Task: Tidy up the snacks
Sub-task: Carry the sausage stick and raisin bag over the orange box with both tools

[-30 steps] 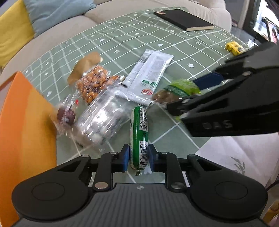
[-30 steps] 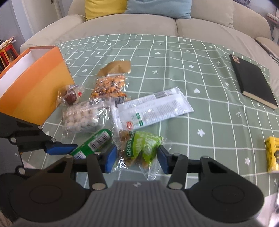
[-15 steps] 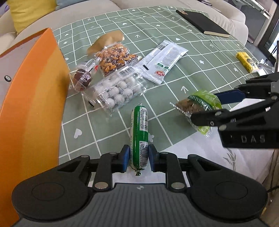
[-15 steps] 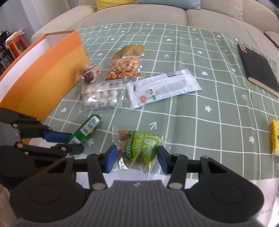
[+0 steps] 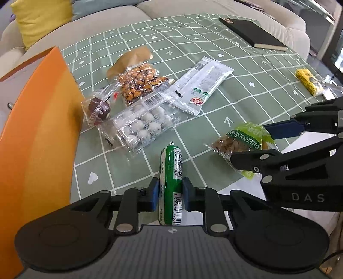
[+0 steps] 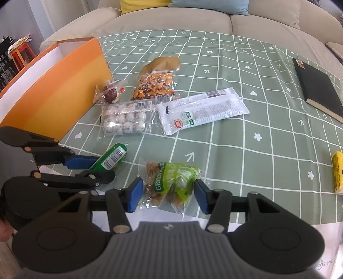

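Note:
My left gripper (image 5: 170,194) is shut on a green sausage stick (image 5: 170,180), held above the table's near edge; it also shows in the right wrist view (image 6: 110,159). My right gripper (image 6: 166,195) is shut on a green raisin bag (image 6: 171,182), also seen in the left wrist view (image 5: 244,139). On the green checked tablecloth (image 6: 235,139) lie a clear pack of white balls (image 6: 124,120), a mixed nut bag (image 6: 154,85), a wrapped red date (image 6: 110,93) and a long white packet (image 6: 203,109). An open orange box (image 6: 57,92) stands at the left.
A black notebook (image 6: 317,90) lies at the far right. A yellow packet (image 6: 338,171) lies at the right edge. A sofa with yellow and blue cushions (image 6: 171,19) runs behind the table. The orange box wall is close to my left gripper (image 5: 36,139).
Both grippers have lifted and drawn back toward the table's near edge, each keeping its snack. The orange box now shows more fully at the left.

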`<state>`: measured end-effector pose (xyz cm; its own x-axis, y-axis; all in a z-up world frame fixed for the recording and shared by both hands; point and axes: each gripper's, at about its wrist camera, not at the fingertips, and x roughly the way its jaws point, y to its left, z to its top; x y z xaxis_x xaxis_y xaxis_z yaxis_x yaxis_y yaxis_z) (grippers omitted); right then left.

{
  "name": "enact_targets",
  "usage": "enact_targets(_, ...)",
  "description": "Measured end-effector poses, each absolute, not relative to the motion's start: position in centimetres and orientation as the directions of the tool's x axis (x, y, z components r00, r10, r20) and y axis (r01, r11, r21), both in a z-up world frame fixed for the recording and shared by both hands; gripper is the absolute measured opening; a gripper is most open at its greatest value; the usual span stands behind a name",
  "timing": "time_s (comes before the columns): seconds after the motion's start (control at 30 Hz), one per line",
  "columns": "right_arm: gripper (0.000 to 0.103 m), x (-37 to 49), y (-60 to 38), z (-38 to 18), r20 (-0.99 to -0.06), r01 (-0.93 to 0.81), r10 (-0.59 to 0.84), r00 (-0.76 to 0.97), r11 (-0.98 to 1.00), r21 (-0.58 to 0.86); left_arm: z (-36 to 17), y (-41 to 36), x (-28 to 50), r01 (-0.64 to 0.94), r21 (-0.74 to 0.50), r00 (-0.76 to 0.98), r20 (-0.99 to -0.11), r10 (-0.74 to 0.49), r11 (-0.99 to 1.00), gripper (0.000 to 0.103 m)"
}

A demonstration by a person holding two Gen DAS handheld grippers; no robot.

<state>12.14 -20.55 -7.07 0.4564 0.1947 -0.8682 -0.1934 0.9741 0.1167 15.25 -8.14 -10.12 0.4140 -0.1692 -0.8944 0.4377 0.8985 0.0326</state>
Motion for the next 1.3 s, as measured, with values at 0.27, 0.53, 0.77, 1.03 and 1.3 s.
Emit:
enact_targets(0.27, 0.043, 11.6, -20.0, -6.2, -0.858, -0.217, 0.172, 0.483, 0.974, 0.073, -8.4, -7.3, 13.8, 0.371, 0.011, 0.474, -0.862, -0.179, 0.928, 0.024)
enact_targets(0.53, 0.042, 10.7, -19.3, -4.2, -0.829, -0.223, 0.223, 0.513, 0.967, 0.122, -5.4, -5.1, 12.7, 0.279, -0.018, 0.530, -0.831, -0.169, 0.960, 0.024)
enact_targets(0.77, 0.041, 9.6, -17.3, -2.0, -0.794, -0.268, 0.278, 0.541, 0.952, 0.151, -2.4, -3.2, 12.0, 0.235, -0.022, 0.582, -0.798, -0.158, 0.972, 0.024)
enact_targets(1.03, 0.041, 9.9, -14.0, 1.1, -0.753, -0.349, 0.317, 0.577, 0.929, 0.123, 0.4, -0.1, 11.8, 0.181, -0.003, 0.630, -0.768, -0.118, 0.983, 0.024)
enact_targets(1.3, 0.041, 11.0, -8.8, 4.4, -0.702, -0.459, 0.368, 0.609, 0.886, 0.067, 2.1, 4.1, 12.2, 0.115, 0.017, 0.664, -0.745, -0.065, 0.993, 0.024)
